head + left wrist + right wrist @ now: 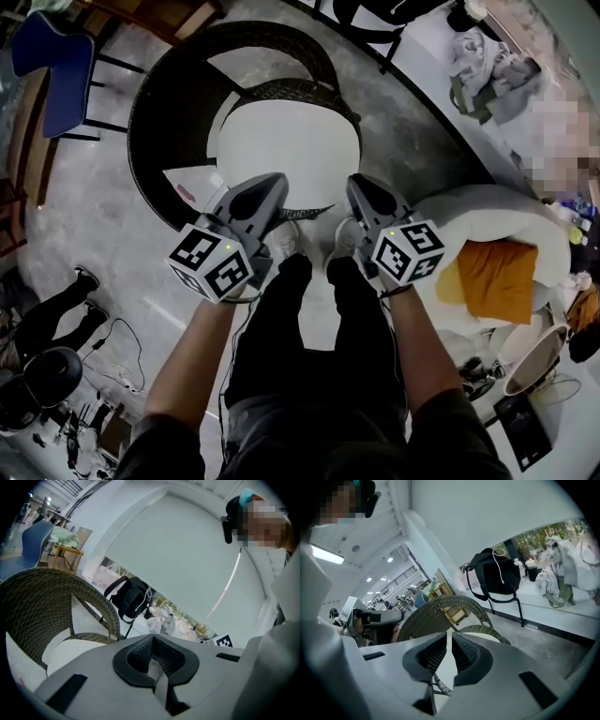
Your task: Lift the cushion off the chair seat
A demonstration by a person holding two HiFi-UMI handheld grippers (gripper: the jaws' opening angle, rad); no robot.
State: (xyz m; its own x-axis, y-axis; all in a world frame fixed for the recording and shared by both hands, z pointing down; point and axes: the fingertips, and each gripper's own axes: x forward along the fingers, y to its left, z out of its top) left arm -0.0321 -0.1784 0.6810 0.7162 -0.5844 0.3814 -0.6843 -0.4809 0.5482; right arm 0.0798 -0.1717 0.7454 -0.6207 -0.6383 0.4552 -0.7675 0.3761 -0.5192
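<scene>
White and round, the cushion (286, 150) lies flat on the seat of the wicker chair (155, 103), just on the far side of both tongs. The left tongs (274, 183) and right tongs (361, 186) are clenched on nothing. They should probably open first, then bite the cushion's near rim at two spread points and rise evenly.

The head view looked steeply down on the chair (141, 141) from above, while both gripper views faced that chair from low and close.
</scene>
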